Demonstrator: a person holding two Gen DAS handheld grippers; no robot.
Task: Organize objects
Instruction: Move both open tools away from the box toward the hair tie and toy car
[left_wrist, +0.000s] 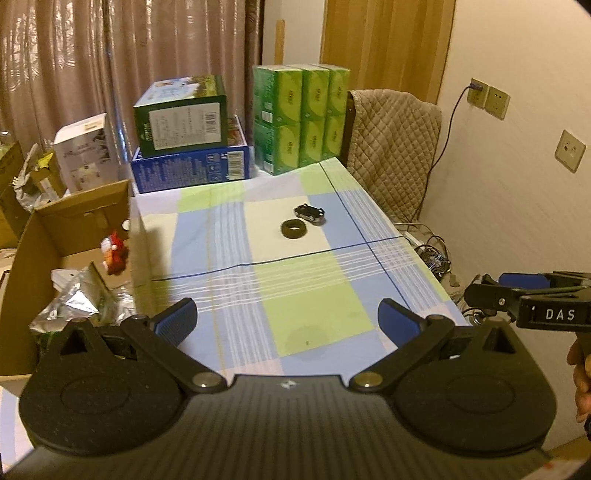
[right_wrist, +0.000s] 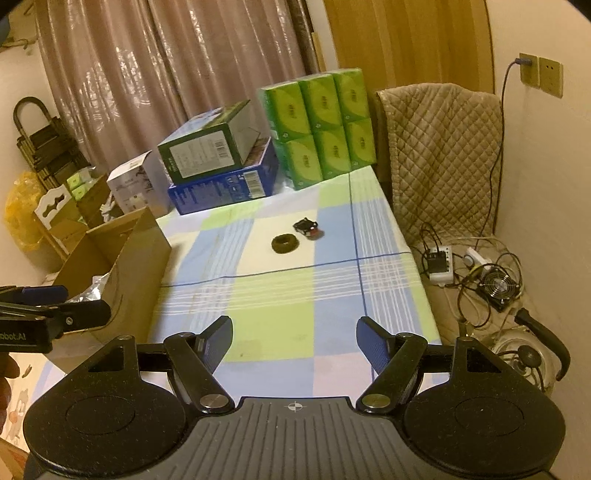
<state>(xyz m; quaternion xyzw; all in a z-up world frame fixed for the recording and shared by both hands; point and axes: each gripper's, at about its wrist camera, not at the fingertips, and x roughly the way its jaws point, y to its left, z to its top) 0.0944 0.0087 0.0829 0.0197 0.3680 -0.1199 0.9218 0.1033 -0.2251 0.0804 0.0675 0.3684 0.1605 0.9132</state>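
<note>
Both grippers appear to be in the approach step, nothing picked yet. The left gripper (left_wrist: 286, 317) and right gripper (right_wrist: 294, 341) hold their jaws apart and empty. The toy car (left_wrist: 309, 213) and dark ring (left_wrist: 294, 229) lie touching or nearly so on the worktop (left_wrist: 229, 236), well ahead at twelve o'clock; the next move probably calls for reaching forward, then carrying to the cardboard box (left_wrist: 77, 225) at nine o'clock.

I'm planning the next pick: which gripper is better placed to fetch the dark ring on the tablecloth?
Probably the right gripper: it is open and empty, and the dark ring lies almost straight ahead. The left gripper, also open, sits nearer the cardboard box.
</note>
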